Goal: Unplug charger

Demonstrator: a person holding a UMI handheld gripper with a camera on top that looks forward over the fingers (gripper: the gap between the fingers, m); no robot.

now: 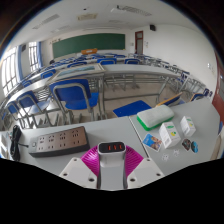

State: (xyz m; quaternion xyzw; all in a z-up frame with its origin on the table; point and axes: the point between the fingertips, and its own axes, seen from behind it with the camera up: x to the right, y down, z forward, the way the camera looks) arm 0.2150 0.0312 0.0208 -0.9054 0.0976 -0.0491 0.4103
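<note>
A white charger (113, 158) with a dark face and red-lit ports sits between my two magenta finger pads (92, 160), both of which press on its sides. My gripper (113, 165) holds it above the white table (205, 120), apart from the grey power strip (57, 141), which lies on the table just ahead and to the left of the fingers. The strip's sockets show no plug in them.
To the right ahead lie a green-and-white box (155, 116), a white packet (170, 135), a small blue item (151, 142) and a blue sheet (130, 108). Beyond the table stand rows of blue classroom chairs (75, 96) and desks, with a green chalkboard (90, 44) at the far wall.
</note>
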